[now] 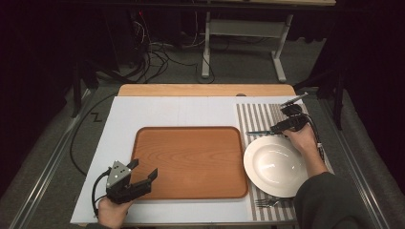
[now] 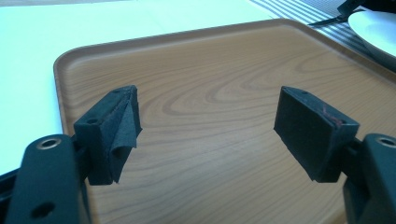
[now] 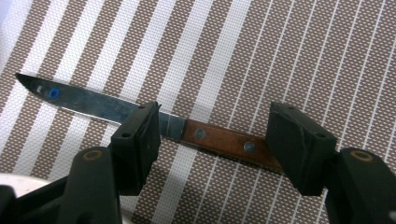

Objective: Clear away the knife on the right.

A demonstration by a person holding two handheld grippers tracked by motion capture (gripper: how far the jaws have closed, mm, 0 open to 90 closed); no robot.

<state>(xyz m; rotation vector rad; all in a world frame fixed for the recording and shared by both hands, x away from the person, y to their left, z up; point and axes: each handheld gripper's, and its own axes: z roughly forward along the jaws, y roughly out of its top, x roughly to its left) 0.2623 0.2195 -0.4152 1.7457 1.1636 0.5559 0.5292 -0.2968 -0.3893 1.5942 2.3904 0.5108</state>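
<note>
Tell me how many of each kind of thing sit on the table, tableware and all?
Knife: 1
Fork: 1
Plate: 1
Wooden tray: 1
Striped placemat: 1
Total: 5

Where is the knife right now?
The knife lies flat on the striped placemat at the table's right, just beyond the white plate, between the right claw's open jaws in the right gripper view.

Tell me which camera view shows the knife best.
The right gripper view: the knife lies flat on the striped placemat, its blade, wooden handle and rivets all sharp between the right gripper's open jaws. The high view shows it small, beyond the plate. The left gripper view catches a dark sliver, probably its blade, beside the plate.
</note>
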